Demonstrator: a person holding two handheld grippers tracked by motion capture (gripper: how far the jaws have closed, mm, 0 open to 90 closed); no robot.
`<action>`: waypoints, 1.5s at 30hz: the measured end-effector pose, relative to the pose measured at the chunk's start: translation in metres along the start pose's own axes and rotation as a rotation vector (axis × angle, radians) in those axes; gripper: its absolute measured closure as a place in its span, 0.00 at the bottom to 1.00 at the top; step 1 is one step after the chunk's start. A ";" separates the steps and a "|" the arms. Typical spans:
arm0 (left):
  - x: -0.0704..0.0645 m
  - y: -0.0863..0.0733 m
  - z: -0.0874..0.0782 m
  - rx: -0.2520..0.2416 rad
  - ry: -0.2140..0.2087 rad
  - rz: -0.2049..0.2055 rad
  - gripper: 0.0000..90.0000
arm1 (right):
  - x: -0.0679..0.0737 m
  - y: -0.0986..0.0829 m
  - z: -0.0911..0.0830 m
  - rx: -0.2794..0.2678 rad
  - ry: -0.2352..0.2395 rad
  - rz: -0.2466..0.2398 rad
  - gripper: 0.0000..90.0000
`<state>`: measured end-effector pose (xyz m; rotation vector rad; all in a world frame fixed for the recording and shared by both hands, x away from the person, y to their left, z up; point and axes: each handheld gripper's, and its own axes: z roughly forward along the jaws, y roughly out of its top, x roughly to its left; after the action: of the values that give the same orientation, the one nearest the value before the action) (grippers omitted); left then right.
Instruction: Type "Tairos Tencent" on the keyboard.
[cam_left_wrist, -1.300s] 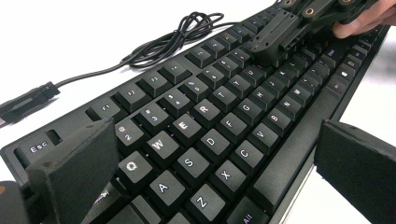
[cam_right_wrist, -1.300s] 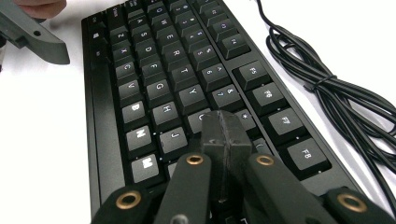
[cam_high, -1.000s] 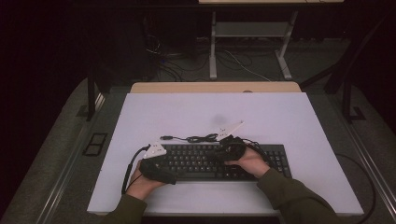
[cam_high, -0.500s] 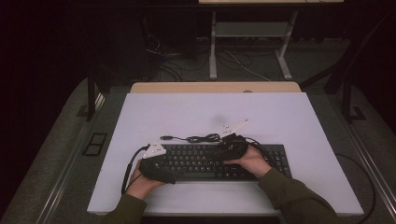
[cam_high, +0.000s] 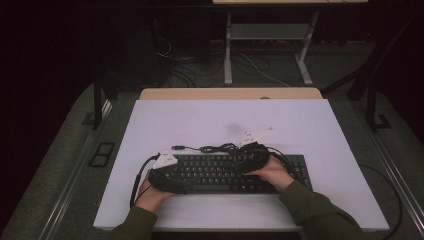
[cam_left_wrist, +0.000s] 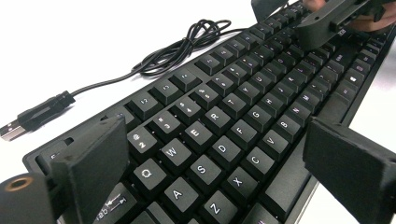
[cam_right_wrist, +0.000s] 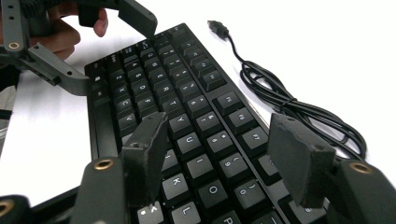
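High view dim, dark surround; gripper views bright, table (cam_left_wrist: 93, 28) overexposed, near claws blurred.

Very little differs across the second. The right gripper (cam_high: 252, 155), over the middle of the keyboard (cam_high: 220, 172), now sits slightly nearer the keyboard's far edge and the coiled cable (cam_high: 220, 147) than it did a second ago. The grey three-cornered plate (cam_high: 256, 135) on top of it stands a touch farther out over the white table (cam_high: 200, 120) beyond the keys. Its hand (cam_high: 272, 172) has followed by the same small amount, and its jaws stand apart above the number row in the right gripper view.
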<state>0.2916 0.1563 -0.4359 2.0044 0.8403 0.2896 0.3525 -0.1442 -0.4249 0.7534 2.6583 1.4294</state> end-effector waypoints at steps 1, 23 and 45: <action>0.000 0.000 0.000 -0.001 -0.001 0.001 0.09 | 0.000 0.000 0.000 -0.003 0.000 -0.001 0.41; 0.007 0.015 0.011 0.002 -0.019 0.025 0.62 | -0.001 -0.017 -0.023 -0.037 -0.066 0.040 0.35; 0.008 0.023 0.030 0.077 -0.092 0.035 0.99 | -0.003 -0.027 -0.035 -0.045 -0.105 0.075 0.29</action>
<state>0.3231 0.1336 -0.4350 2.0892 0.7697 0.1860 0.3360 -0.1853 -0.4273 0.9068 2.5362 1.4190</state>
